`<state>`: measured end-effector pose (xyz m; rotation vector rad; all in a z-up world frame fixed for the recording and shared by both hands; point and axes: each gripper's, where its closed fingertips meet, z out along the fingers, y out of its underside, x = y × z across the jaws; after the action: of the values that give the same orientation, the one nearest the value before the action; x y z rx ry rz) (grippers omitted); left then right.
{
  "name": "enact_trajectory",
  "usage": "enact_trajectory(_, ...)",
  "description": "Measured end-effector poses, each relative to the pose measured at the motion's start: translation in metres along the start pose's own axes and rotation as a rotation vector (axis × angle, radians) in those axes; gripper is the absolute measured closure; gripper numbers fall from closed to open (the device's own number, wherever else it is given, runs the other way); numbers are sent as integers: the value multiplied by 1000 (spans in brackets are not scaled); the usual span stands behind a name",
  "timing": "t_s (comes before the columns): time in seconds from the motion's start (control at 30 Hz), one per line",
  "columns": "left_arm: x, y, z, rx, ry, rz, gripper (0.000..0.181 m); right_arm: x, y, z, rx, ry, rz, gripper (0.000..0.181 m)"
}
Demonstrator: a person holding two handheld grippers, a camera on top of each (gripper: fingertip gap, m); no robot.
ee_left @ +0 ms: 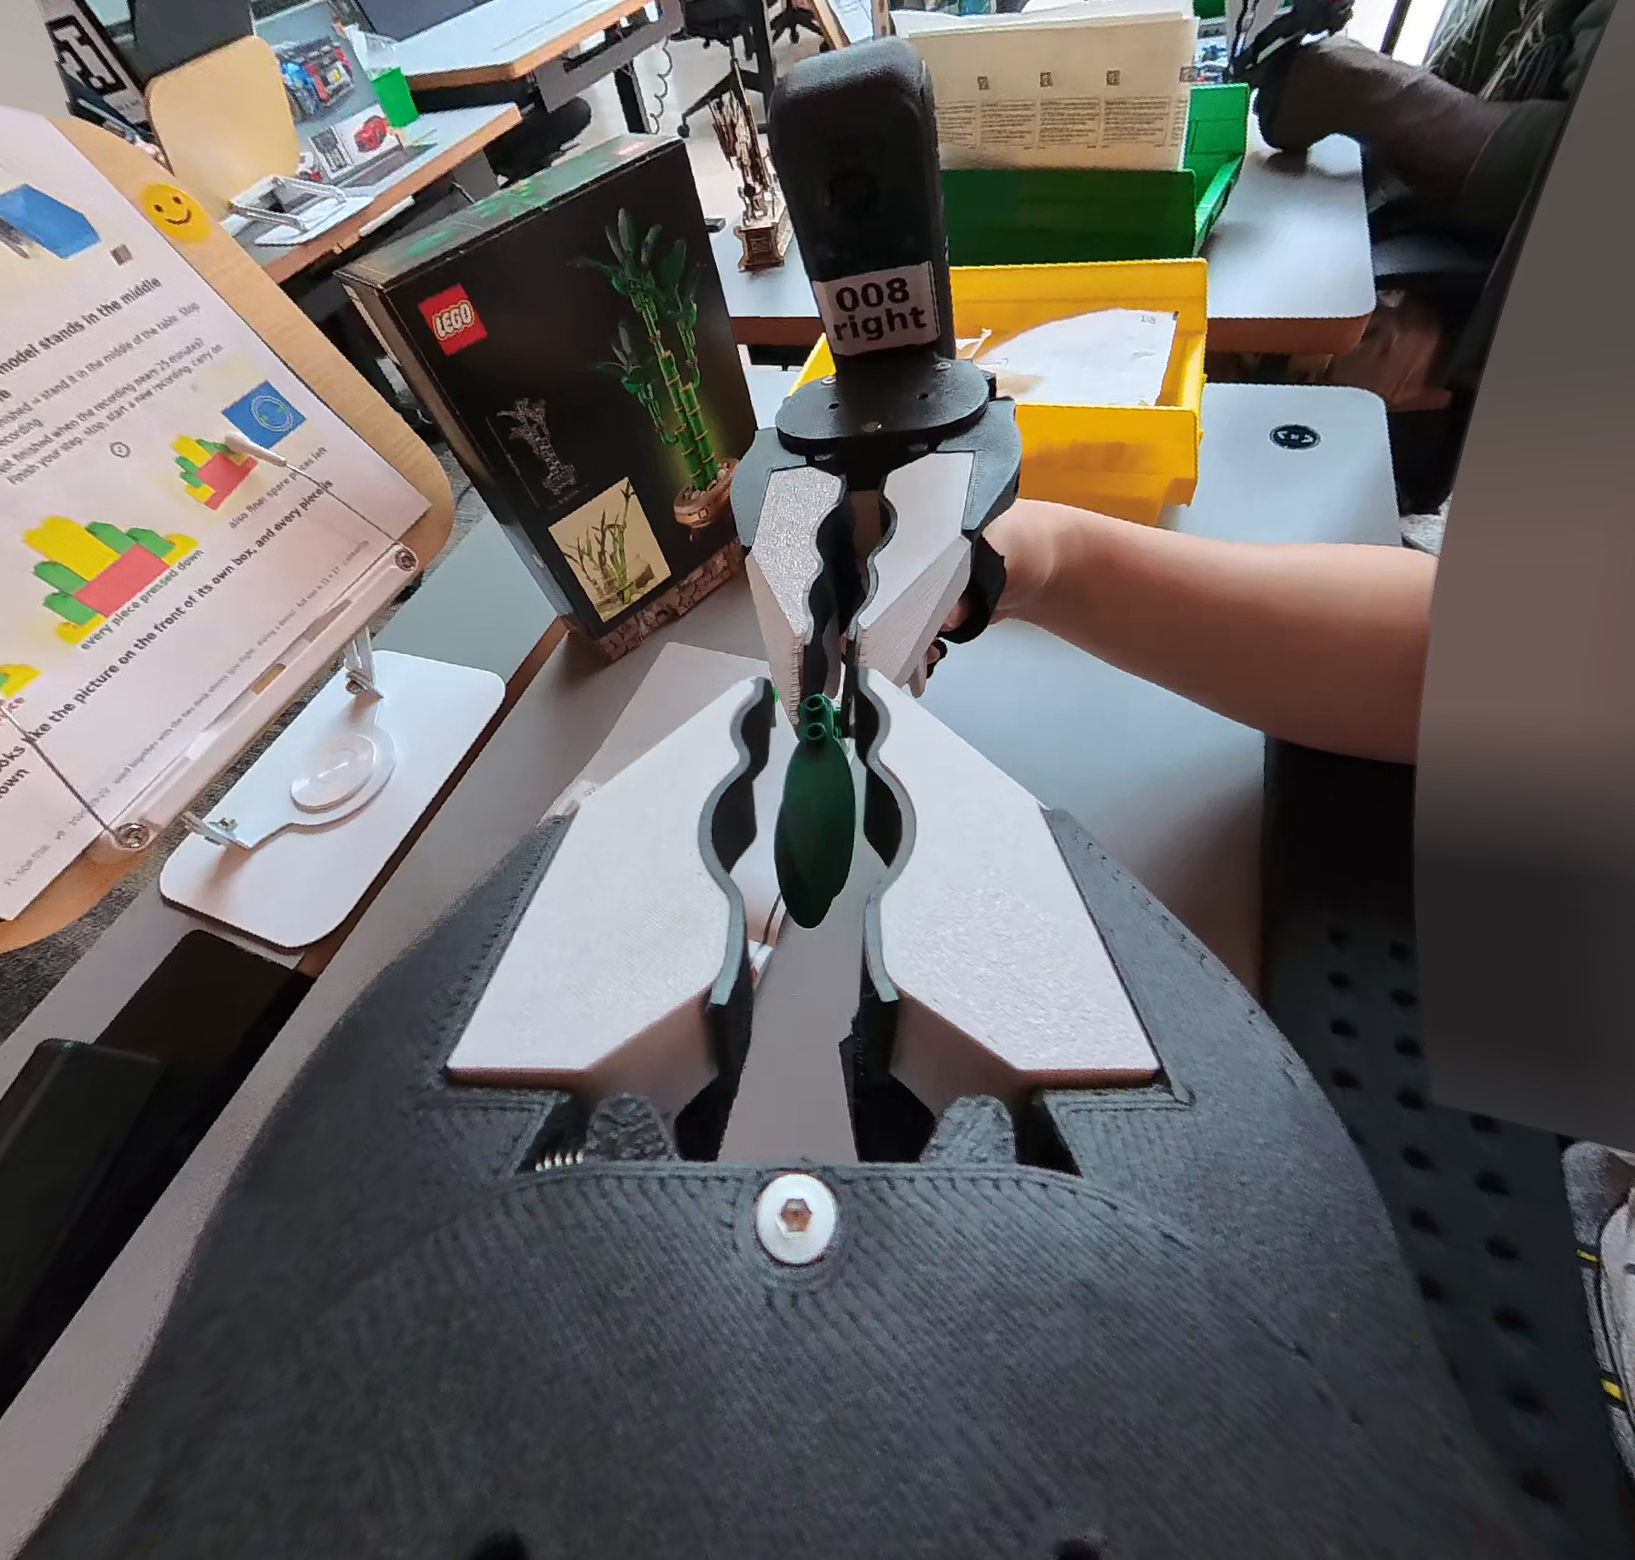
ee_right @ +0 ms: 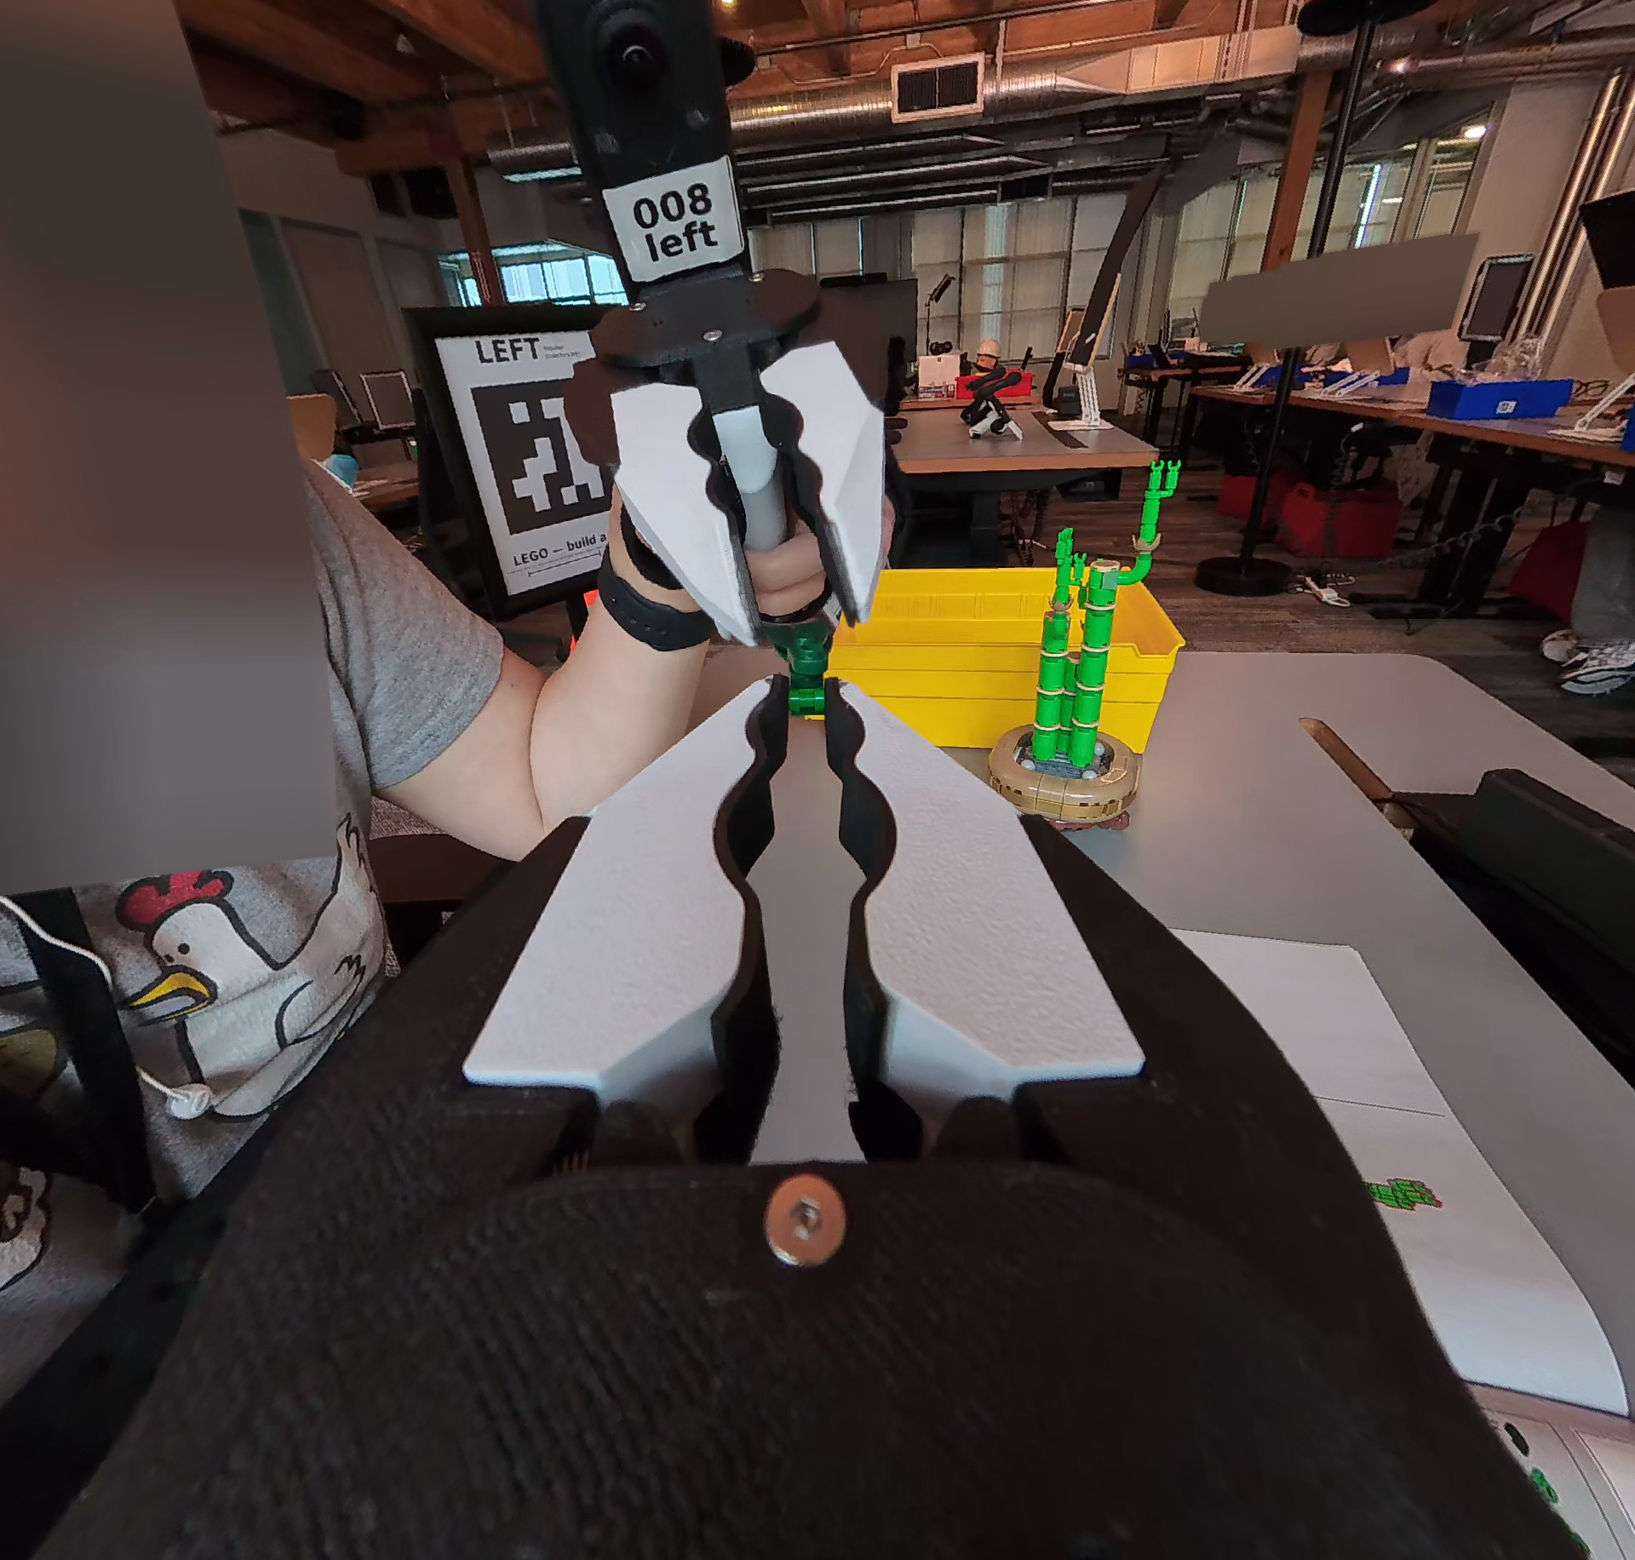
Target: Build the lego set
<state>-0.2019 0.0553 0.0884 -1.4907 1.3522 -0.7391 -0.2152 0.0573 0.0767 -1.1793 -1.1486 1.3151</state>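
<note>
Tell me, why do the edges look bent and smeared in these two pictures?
Both views are wide-angle: in the left wrist view the instruction stand bows and softens near the rim; in the right wrist view ceiling beams curve, while the bamboo model stays sharp. The flat grey smears were added afterwards.

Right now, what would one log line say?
left claw: gripping dark leaf | right claw: gripping green stem piece | joining midair

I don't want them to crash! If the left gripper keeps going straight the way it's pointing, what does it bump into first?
Most likely the right gripper, tip to tip just ahead. The left gripper grips a dark green leaf piece right where their tips meet. The gap between them is hard to judge.
</note>
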Motion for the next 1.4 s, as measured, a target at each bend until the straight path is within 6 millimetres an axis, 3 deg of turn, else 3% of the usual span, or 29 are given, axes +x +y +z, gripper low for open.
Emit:
enact_trajectory(0.13, -1, 0, 0, 3, -9, 13, 160, -1, -1, -2, 3, -3, 0, 175)
enact_trajectory(0.47, 2, 4, 2, -17, 8, 45, 175, -2, -1, -3, 2, -8, -6, 175)
enact_trajectory(0.67, 3, 6, 1, -24, 27, 51, 176, -3, 0, -4, 1, -26, 2, 175)
enact_trajectory(1.1, 30, 10, -2, -20, 254, 61, 176, -36, 6, -12, -2, -310, 166, 175)
enact_trajectory(1.4, 45, 2, -8, 55, 454, -35, 176, -42, 6, -14, 34, -438, 318, 175)
